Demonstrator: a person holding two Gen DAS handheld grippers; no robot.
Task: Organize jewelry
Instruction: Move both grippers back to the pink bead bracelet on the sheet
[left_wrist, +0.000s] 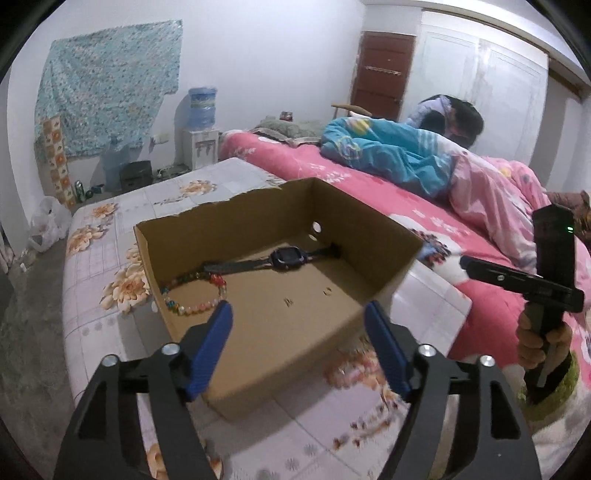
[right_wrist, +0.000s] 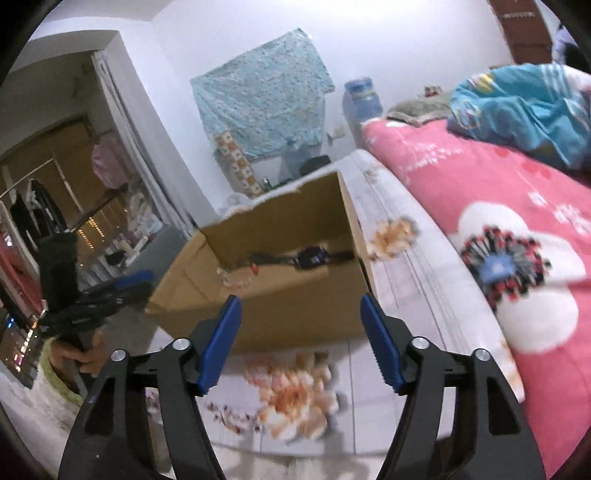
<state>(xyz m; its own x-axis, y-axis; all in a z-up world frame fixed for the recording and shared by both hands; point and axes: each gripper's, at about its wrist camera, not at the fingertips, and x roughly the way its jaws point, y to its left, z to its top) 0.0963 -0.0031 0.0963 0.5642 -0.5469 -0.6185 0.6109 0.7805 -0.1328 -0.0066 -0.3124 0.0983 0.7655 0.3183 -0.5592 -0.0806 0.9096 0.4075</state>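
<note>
Watch: the watch (left_wrist: 286, 257) is lying flat on the floor of the box, toward the far wall, its strap running side to side across the left wrist view.
Bracelet: the bead bracelet (left_wrist: 195, 295) is curling in the near left corner of the box, just beside the watch strap's left end; whether they touch I cannot tell.
Box: the cardboard box (left_wrist: 258, 354) is sitting open-topped on the flowered cloth (left_wrist: 99, 258), beside the pink bedspread (left_wrist: 369, 184).
Left gripper: the left gripper (left_wrist: 298, 314) is hanging over the box's near wall with jaws standing wide apart and nothing between the pads; the bracelet is lying just ahead of its left finger.
Right gripper: the right gripper (right_wrist: 301, 308) is gaping empty too, facing the box from its right end.
Nearer hand: judging by this, the left is nearer the bracelet.
Approach: a reach would be going forward and down over the wall.
</note>
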